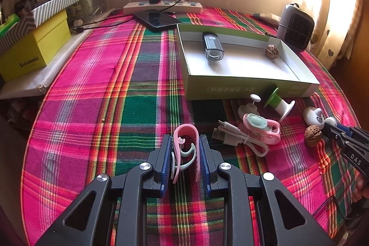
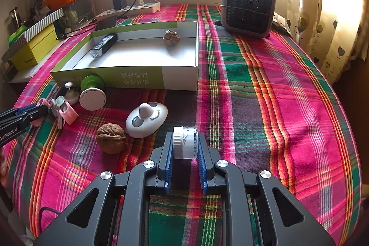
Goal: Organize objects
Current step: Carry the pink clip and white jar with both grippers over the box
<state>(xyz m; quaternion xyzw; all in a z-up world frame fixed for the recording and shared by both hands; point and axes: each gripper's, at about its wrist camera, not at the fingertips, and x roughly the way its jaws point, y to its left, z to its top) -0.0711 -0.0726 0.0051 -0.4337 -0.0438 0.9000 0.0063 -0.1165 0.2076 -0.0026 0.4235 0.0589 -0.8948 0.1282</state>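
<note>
Left hand-held gripper (image 1: 185, 153) is clamped on a pink clip (image 1: 186, 146) with a pale green hook inside it, held between the blue pads over the plaid tabletop (image 1: 92, 107) — near its front edge. Right hand-held gripper (image 2: 184, 144) grips a small white-capped jar (image 2: 185, 142) the same way. Just ahead of the jar lie a white panda-faced gadget (image 2: 147, 119) and a walnut (image 2: 111, 137), touching or nearly so. Further left sit a green-and-white spool (image 2: 92, 91), a pink-and-mint gadget (image 1: 260, 127) and a coiled white cable (image 1: 239, 138). Behind them stands an open shallow box (image 2: 180, 80) holding a dark lighter-like thing (image 2: 103, 44) and a second walnut (image 2: 171, 37) — well apart. A small grey fan (image 2: 248, 7) stands at the far right corner.
</note>
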